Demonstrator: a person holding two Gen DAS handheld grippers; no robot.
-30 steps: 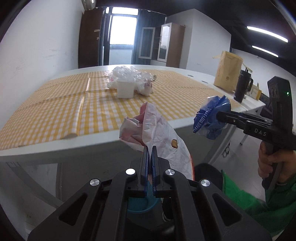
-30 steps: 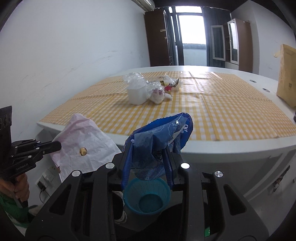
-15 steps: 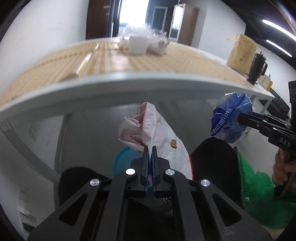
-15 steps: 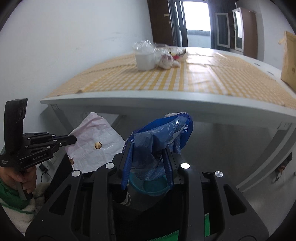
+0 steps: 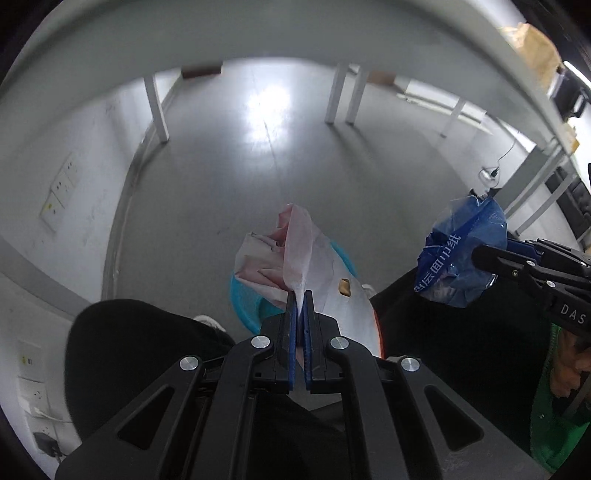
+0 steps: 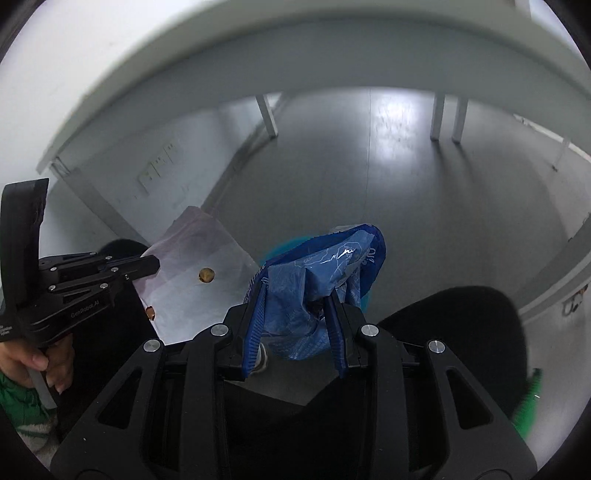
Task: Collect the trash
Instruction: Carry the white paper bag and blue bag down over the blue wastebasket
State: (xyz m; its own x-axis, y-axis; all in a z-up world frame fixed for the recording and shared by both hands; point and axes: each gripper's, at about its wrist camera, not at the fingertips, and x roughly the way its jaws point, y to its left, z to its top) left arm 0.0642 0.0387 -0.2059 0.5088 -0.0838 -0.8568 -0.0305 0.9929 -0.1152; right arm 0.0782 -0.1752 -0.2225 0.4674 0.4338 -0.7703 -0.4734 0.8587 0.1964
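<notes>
A crumpled white paper wrapper [image 5: 295,258] is pinched in the pressed-together left tool [image 5: 300,295] and a blue plastic bag [image 6: 317,284] is clamped in the right tool [image 6: 295,295], both held above the blue waste basket [image 5: 247,299] on the floor, below the worktop [image 5: 258,33], so only the release is judged left.

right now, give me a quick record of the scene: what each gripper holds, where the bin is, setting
left gripper: shut on white paper bag
right gripper: shut on blue wrapper
bin: teal basket on the floor, below the bag, between the person's knees
bag detail: small brown crumb stuck on it
setting: under the table edge, grey floor
</notes>
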